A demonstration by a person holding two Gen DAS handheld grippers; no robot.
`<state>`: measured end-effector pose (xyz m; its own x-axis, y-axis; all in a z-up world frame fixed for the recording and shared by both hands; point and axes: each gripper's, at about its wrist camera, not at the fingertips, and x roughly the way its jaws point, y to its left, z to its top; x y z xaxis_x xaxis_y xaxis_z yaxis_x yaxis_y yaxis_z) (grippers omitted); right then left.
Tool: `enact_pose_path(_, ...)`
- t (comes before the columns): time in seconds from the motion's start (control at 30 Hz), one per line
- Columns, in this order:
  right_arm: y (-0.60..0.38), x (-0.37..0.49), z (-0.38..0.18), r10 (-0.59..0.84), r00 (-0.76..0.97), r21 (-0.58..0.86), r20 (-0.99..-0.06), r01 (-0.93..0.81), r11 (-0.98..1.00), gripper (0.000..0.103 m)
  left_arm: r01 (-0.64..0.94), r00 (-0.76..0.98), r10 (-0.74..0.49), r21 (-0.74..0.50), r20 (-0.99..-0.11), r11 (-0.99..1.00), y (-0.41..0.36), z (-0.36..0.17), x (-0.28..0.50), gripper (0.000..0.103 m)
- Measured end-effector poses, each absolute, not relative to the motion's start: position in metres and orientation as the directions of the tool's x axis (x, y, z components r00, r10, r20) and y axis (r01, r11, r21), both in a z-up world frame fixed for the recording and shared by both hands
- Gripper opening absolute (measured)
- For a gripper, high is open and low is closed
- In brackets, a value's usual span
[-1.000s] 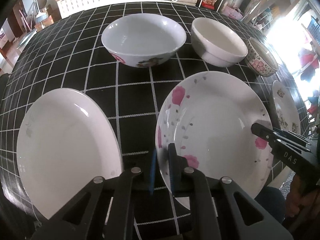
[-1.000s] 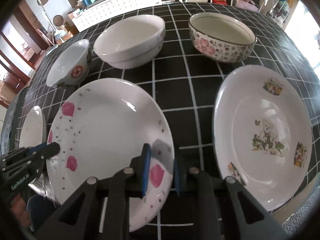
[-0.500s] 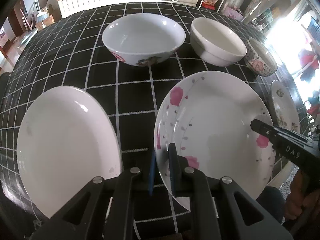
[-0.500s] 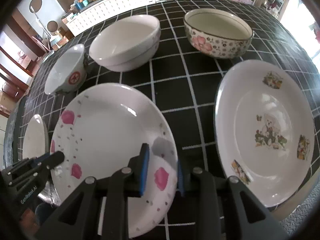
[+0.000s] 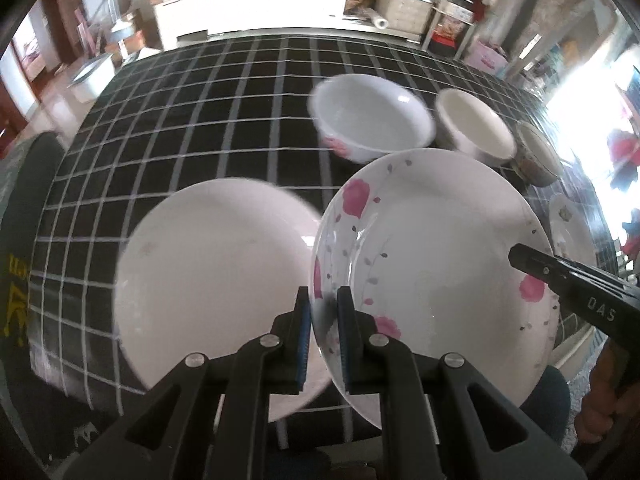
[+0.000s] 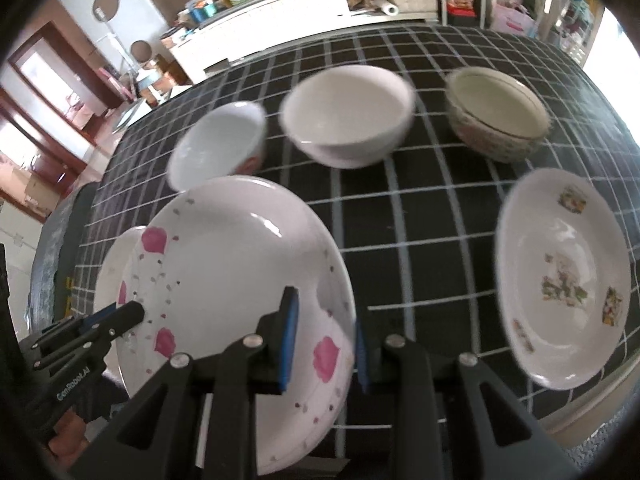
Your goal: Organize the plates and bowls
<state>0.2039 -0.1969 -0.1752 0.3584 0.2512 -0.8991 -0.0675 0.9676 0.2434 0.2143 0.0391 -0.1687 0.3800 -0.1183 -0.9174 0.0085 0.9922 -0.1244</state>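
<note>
Here the left tool (image 5: 323,332) pinches the near-left rim of the pink-flowered plate (image 5: 436,264) and the right tool (image 6: 325,338) clamps its opposite rim — the plate sits tilted above the checked desk (image 5: 208,120), overlapping the plain white plate (image 5: 216,268).
</note>
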Motion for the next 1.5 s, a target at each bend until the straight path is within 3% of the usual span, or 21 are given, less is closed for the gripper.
enact_pose_path(0.63,-0.049,0.231,-0.201,0.259,0.261,0.192,-0.93,-0.258,0.947,0.03,-0.196,0.393,-0.028,-0.113,-0.919,0.974,0.17,-0.176,0.193,0.01)
enact_pose_path(1.5,-0.024,0.234,-0.22,0.2,0.251,0.117,-0.947,-0.312,0.943,0.03,-0.25,0.374,-0.027,-0.129,-0.927,0.96,0.184,-0.196,0.2,0.01)
